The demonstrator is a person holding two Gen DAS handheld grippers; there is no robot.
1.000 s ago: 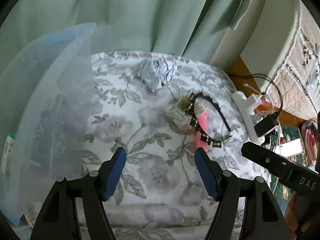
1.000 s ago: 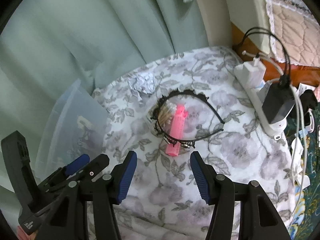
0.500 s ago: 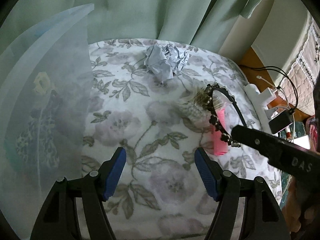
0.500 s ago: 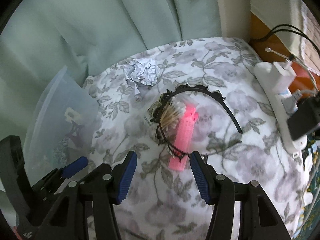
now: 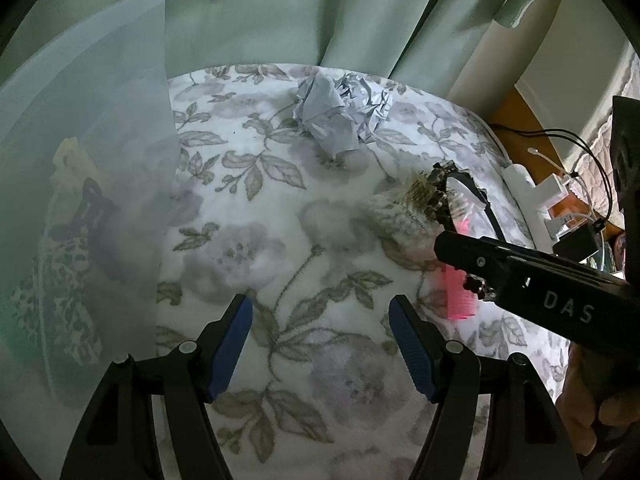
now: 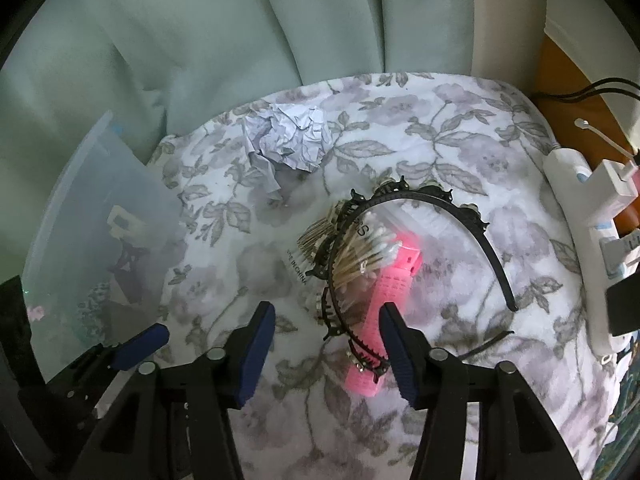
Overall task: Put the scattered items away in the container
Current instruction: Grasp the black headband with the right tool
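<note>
A crumpled paper ball [image 5: 340, 116] [image 6: 286, 142] lies at the far side of the flowered cloth [image 5: 280, 240]. Nearer lie a black headband [image 6: 424, 208], a bag of cotton swabs [image 6: 360, 252] and a pink hair roller [image 6: 384, 304] [image 5: 460, 296], all overlapping. My right gripper [image 6: 326, 350] hovers just before this pile; its jaws are closing, and the roller's near end and the headband's toothed part lie between them, untouched. My left gripper [image 5: 320, 340] stands open over bare cloth. The clear plastic container [image 5: 80, 200] [image 6: 100, 220] stands at the left.
Inside the container I see a patterned fabric piece and a hair clip [image 6: 120, 220]. A white power strip [image 6: 600, 240] with plugs and cables lies along the cloth's right edge. Green curtains [image 6: 240, 40] hang behind. A hand [image 5: 588, 400] holds the right gripper's handle.
Both grippers have come forward and lower toward the cloth. The right gripper has reached the pink roller and headband, and its jaws have narrowed.
</note>
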